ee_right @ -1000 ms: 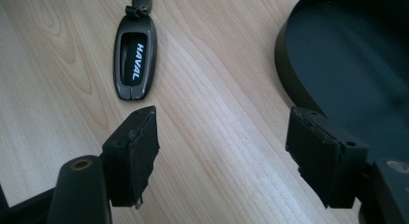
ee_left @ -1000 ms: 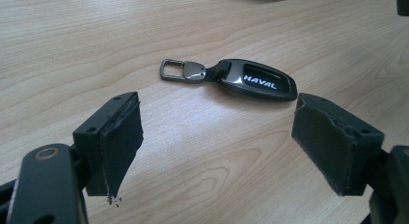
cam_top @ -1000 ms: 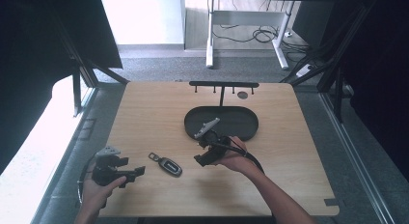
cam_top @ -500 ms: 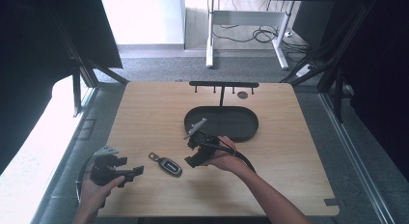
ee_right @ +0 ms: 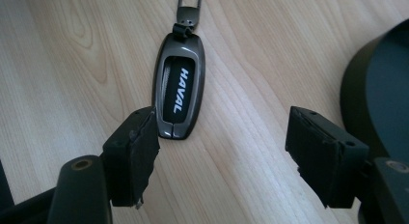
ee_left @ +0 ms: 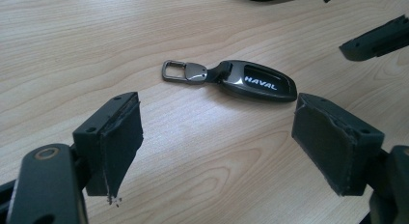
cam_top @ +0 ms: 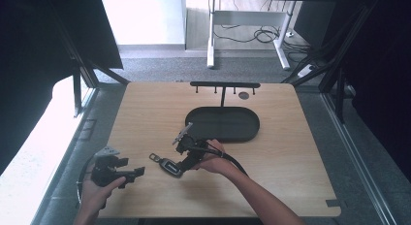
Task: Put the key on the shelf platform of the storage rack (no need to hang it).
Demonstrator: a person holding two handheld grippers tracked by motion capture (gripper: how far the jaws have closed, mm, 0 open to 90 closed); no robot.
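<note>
Wooden table point(cam_top: 291, 157): right hand-held gripper point(cam_top: 181, 163) low, open-jawed over key fob point(cam_top: 170, 166).

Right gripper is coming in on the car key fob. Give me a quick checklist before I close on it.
1. Right gripper jaws open: ok.
2. Dark glossy car key fob with a metal loop centred between the jaws: not ok, it lies by one jaw's tip.
3. Fob flat on the light wooden table: ok.
4. Black oval tray apart from the fob: ok.
5. Left gripper open and apart from the fob: ok.
6. Pads touching the fob: cannot tell.
</note>
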